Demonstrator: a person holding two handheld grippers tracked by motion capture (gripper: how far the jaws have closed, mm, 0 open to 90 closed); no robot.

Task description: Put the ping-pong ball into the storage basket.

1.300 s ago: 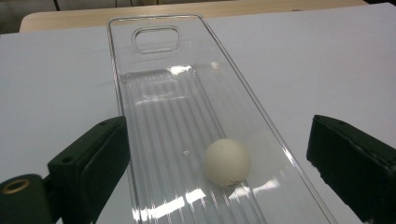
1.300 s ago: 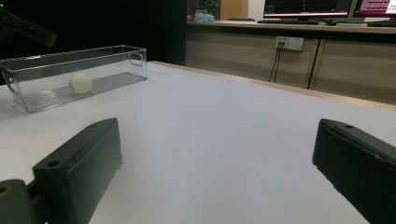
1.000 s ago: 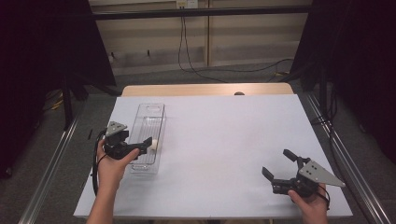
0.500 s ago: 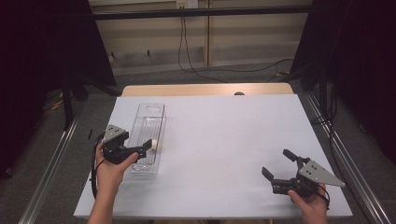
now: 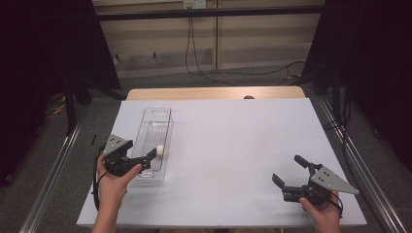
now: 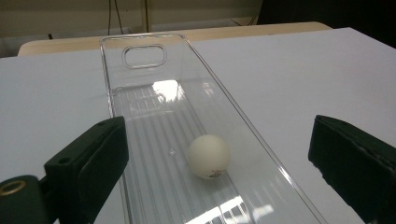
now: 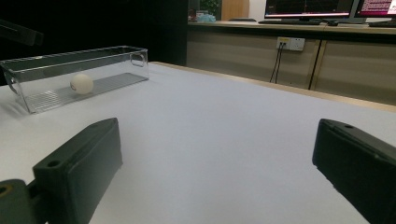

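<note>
Where the white table (image 5: 233, 145) meets the person's left side, a clear plastic tray (image 5: 154, 127) lies lengthwise, its long axis running away from the person, with an oval handle cut-out in the far end wall. A white ball (image 6: 208, 156) rests on the ribbed floor of this tray, in the nearer half and close to the right-hand wall as the left gripper view shows it; it touches no jaw. The left gripper (image 5: 145, 158) is held at the near end of the tray, jaws spread wide with one standing to either side of the tray, gripping nothing. In the high view one jaw tip lies just beside the ball, though that view does not show whether they touch. The right gripper (image 5: 290, 171) is held low over the near right part of the table, well apart from the tray, its jaws likewise spread wide and empty. From the right gripper view the tray and ball (image 7: 81, 83) appear at far left across bare table surface.
</note>
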